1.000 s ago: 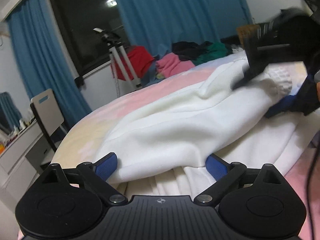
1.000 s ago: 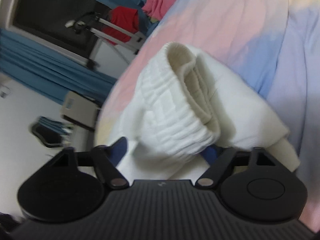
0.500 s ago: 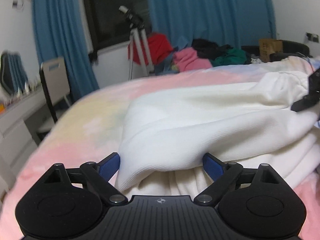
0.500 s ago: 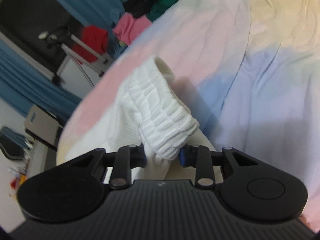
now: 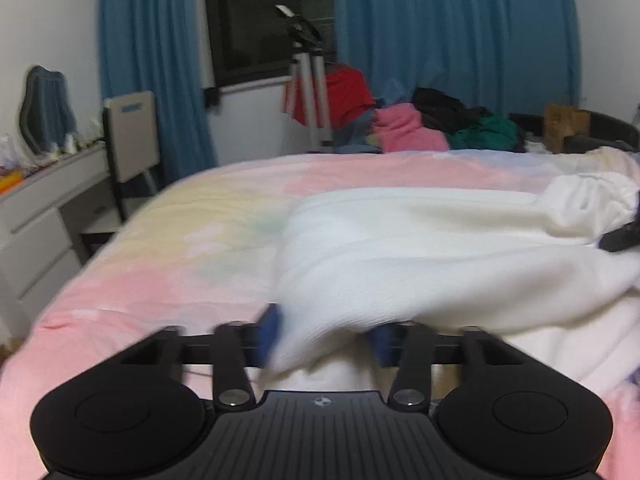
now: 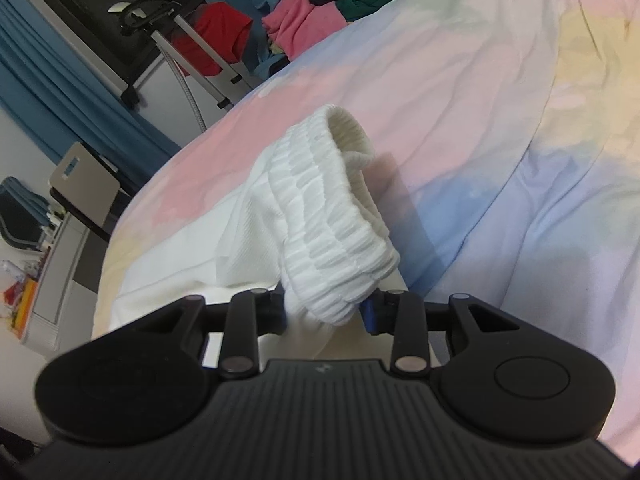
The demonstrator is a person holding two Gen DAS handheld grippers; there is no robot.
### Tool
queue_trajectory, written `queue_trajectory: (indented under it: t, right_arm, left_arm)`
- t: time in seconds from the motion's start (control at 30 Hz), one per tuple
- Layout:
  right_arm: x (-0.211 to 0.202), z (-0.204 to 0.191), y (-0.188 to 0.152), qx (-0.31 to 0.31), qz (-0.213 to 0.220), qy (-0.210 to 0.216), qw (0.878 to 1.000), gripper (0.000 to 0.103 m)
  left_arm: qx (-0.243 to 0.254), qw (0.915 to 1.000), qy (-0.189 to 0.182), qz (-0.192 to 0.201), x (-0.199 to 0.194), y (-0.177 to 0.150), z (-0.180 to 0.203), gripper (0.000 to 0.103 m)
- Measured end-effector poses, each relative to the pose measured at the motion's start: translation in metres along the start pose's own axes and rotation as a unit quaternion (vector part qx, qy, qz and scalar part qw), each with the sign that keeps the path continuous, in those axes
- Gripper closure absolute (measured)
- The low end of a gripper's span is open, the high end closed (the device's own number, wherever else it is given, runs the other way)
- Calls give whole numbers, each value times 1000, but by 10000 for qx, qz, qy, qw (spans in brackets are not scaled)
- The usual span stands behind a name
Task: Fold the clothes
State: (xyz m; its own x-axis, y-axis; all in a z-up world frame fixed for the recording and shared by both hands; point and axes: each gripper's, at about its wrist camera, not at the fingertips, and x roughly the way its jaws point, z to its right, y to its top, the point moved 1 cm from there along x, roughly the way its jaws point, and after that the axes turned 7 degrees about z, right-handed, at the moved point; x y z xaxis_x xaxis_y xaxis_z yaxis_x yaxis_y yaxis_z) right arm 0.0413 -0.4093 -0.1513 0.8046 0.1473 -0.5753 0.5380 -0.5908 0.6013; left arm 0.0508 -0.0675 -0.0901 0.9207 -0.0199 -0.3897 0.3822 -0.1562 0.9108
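A white knit garment lies across the pastel bed cover. My left gripper is shut on a fold of its plain fabric near the bed's near edge. My right gripper is shut on the garment's ribbed elastic band, which stands up in a loop above the jaws. The right gripper's tip also shows as a dark shape at the right edge of the left wrist view, by the ribbed band.
A pile of clothes, pink, red, green and black, lies beyond the bed's far edge by a tripod. A chair and white desk stand at the left. Blue curtains hang behind.
Both grippers have closed in on the white garment: the right on the ribbed band, then the left on the plain fold. The left view swung level and the garment now lies lower and flatter.
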Motion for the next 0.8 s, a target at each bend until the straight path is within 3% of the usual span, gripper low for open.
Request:
queue_trajectory:
  t: [0.23,0.33,0.47,0.57,0.63,0.7,0.8]
  right_arm:
    - [-6,2,-2,-18,86,114,9999,66]
    - [-18,-1,-1,-89,256,169,9995,66]
    - [-17,5,-4,-223,111,55,9997,65]
    - [-7,10,-6,-293,-118,-166,9994,46]
    - [-2,10,-7,-475,-161,-377,9980,23]
    - [3,10,-9,-624,-144,-439,9970,17]
    - [20,16,-11,-231,-479,-89,9985,18]
  left_arm:
    - [4,9999,-127,38,-11,7,-5,79]
    - [-24,9994,-334,-31,-23,9,-9,81]
    - [142,9988,-419,-227,-23,1,-7,80]
    - [203,9987,-356,-314,-17,-3,-5,80]
    - [168,9986,-369,-349,-16,-4,-6,79]
    - [144,9985,-378,-378,-15,-5,-7,78]
    - [59,9982,-420,-419,-14,-4,-9,75]
